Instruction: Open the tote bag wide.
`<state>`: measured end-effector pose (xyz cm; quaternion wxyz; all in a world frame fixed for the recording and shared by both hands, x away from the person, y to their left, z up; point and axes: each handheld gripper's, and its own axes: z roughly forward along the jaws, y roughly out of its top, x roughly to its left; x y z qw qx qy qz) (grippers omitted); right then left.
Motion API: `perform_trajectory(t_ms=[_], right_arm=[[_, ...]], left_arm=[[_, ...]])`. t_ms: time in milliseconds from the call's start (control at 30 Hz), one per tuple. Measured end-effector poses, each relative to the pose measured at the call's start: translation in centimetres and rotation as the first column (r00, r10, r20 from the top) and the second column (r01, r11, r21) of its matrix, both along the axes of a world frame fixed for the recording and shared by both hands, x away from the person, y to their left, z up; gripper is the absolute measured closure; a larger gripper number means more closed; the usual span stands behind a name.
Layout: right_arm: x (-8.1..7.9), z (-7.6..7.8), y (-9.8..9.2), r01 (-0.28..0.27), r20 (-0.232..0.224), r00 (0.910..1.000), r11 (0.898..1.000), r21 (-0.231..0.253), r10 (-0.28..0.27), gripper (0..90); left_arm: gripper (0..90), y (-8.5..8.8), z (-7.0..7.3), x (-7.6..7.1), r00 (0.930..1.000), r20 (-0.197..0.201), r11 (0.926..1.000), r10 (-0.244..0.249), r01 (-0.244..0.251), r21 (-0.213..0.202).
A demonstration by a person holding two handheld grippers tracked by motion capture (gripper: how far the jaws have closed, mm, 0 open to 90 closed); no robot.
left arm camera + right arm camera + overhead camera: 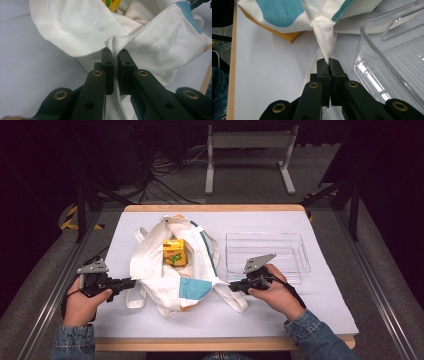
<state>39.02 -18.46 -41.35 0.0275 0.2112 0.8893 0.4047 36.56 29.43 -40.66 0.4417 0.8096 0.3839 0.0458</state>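
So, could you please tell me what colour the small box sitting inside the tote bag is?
Yellow with green print, seen best in the high view: the box in the bag.

Even overhead light brightens the white-covered table (320, 315); the room toward 12 o'clock falls dark. The high view is soft. Glare streaks the clear plastic tray (372, 85) at 4 o'clock. Nearest black jaws blur slightly.
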Motion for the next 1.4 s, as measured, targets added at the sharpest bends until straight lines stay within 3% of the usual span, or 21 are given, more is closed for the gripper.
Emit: perform_trajectory(t_ms=[500, 800, 967, 1000, 1033, 1200, 1400], right_arm=[[0.3, -1.0, 0.2, 0.006, -0.036, 0.9993, 0.999, -0.052, -0.008, 87.9], [0.2, -1.2, 0.4, 0.001, -0.048, 0.9989, 0.998, -0.062, -0.004, 87.8], [0.0, -0.9, 0.5, 0.007, -0.027, 0.9996, 0.997, -0.073, -0.009, 87.0], [0.0, -0.6, 0.3, 0.019, -0.020, 0.9996, 0.998, -0.066, -0.020, 82.7], [0.0, -0.5, 0.2, 0.023, -0.019, 0.9995, 0.998, -0.058, -0.024, 80.8], [-0.2, 0.1, 0.0, 0.033, -0.034, 0.9988, 0.999, -0.024, -0.034, 72.4], [-0.6, 1.2, 0.2, 0.021, -0.004, 0.9998, 1.000, 0.015, -0.021, 60.1]], left_arm=[[85.3, -0.2, -2.1, 1.0, 0.9969, -0.074, 0.9975, 0.025, -0.020, 0.067], [84.8, 0.0, -2.4, 1.0, 0.9950, -0.098, 0.9987, 0.019, -0.014, 0.050], [75.0, -0.2, -1.5, 0.7, 0.9970, -0.069, 0.9971, 0.037, -0.032, 0.069], [63.5, -0.1, -1.3, 0.5, 0.9971, -0.062, 0.9961, 0.045, -0.040, 0.078], [59.4, 0.0, -0.8, 0.4, 0.9978, -0.045, 0.9955, 0.049, -0.045, 0.083], [49.1, 0.5, 0.2, -0.1, 0.9984, -0.017, 0.9972, 0.054, -0.053, 0.052], [42.1, 0.8, 1.5, -0.7, 0.9992, 0.029, 0.9995, 0.027, -0.028, 0.013]])
